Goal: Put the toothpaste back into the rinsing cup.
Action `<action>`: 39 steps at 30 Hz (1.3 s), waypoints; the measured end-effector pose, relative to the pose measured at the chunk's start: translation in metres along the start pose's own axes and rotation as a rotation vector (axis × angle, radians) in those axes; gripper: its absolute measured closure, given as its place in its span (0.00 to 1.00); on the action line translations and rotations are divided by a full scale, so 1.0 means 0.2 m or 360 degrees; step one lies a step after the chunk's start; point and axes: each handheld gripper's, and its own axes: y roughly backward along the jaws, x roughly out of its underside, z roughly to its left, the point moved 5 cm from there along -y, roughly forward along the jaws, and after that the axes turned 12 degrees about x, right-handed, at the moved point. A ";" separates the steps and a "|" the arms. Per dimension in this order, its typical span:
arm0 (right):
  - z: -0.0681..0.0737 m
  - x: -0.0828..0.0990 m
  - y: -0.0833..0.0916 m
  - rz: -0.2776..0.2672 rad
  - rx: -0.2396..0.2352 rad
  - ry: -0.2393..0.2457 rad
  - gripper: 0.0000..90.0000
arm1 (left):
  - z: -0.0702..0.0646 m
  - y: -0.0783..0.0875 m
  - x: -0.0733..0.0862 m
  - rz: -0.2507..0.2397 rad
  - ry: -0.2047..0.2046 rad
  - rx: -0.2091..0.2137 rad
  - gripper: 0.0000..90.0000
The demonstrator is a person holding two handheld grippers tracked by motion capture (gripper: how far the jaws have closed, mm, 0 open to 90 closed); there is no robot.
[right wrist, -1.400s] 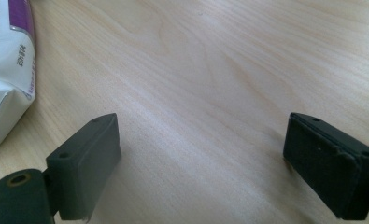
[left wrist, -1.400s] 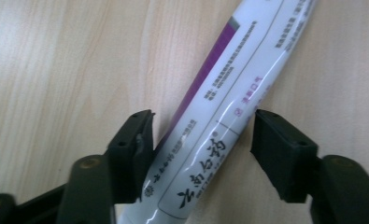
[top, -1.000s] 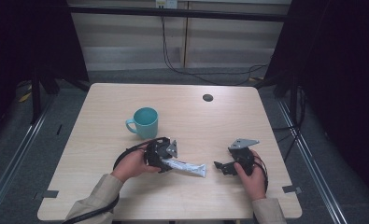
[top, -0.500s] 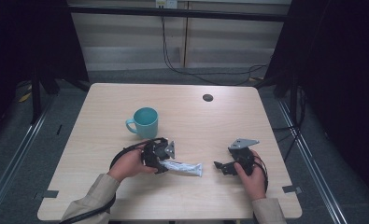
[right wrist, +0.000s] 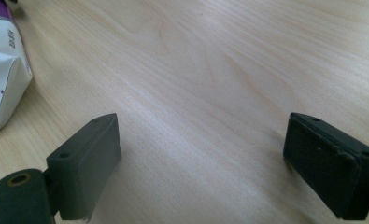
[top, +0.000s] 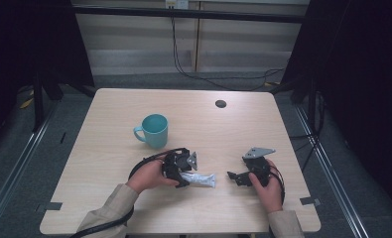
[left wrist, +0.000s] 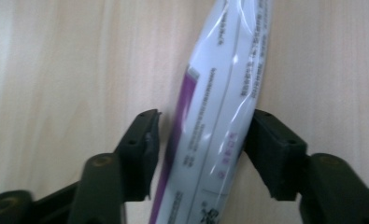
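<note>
A white packet (top: 202,180) with purple print lies on the wooden table (top: 243,129) near its front edge. My left gripper (top: 186,177) holds its left end. In the left gripper view the packet (left wrist: 224,93) runs up between the jaws of my left gripper (left wrist: 203,135); the right jaw presses on it and the left jaw sits a hair off its purple edge. My right gripper (top: 234,177) rests low over the table to the right of the packet, apart from it. In the right gripper view my right gripper (right wrist: 201,154) stands open over bare wood, with the packet's end (right wrist: 4,88) at the far left.
A teal mug (top: 154,130) stands upright behind the left hand, its handle to the left. A dark round cable hole (top: 221,103) sits near the table's far edge. Black curtains and floor rails flank the table.
The left gripper and the packet have shifted slightly to the left and toward the front edge. The right gripper has stayed put.
</note>
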 end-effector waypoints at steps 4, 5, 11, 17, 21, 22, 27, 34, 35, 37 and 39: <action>0.00 0.00 0.00 0.0000 -0.0001 0.0000 0.12 | -0.03 0.00 -0.01 0.0040 -0.0011 -0.0013 0.69; 0.00 0.00 0.00 0.0000 -0.0001 0.0000 0.12 | -0.03 0.01 -0.01 0.0051 -0.0015 -0.0021 0.73; 0.00 0.00 0.00 0.0000 0.0000 0.0000 0.12 | -0.06 0.03 0.01 0.0007 0.0037 0.0082 0.82; 0.00 0.00 0.00 0.0000 -0.0001 0.0000 0.12 | -0.05 0.07 0.04 -0.0050 0.0115 0.0051 0.83; 0.00 0.00 0.00 0.0001 -0.0002 -0.0001 0.12 | -0.05 0.11 0.05 -0.0094 0.0147 0.0044 0.83; 0.00 0.00 0.00 0.0001 0.0000 0.0000 0.12 | -0.05 0.12 0.06 -0.0100 0.0151 0.0039 0.83; 0.00 0.00 0.00 0.0000 -0.0001 0.0000 0.12 | -0.03 0.17 0.07 -0.0136 0.0193 0.0008 0.83; 0.00 0.00 0.00 0.0001 -0.0002 -0.0001 0.12 | -0.01 0.23 0.09 -0.0165 0.0249 -0.0037 0.83; 0.00 0.00 0.00 0.0000 -0.0002 0.0000 0.12 | -0.01 0.24 0.09 -0.0180 0.0258 -0.0028 0.83; 0.00 0.00 0.00 0.0000 -0.0002 -0.0001 0.12 | 0.00 0.26 0.10 -0.0231 0.0288 -0.0028 0.83; 0.00 0.00 0.00 0.0002 0.0000 -0.0001 0.12 | 0.01 0.28 0.10 -0.0251 0.0295 -0.0040 0.83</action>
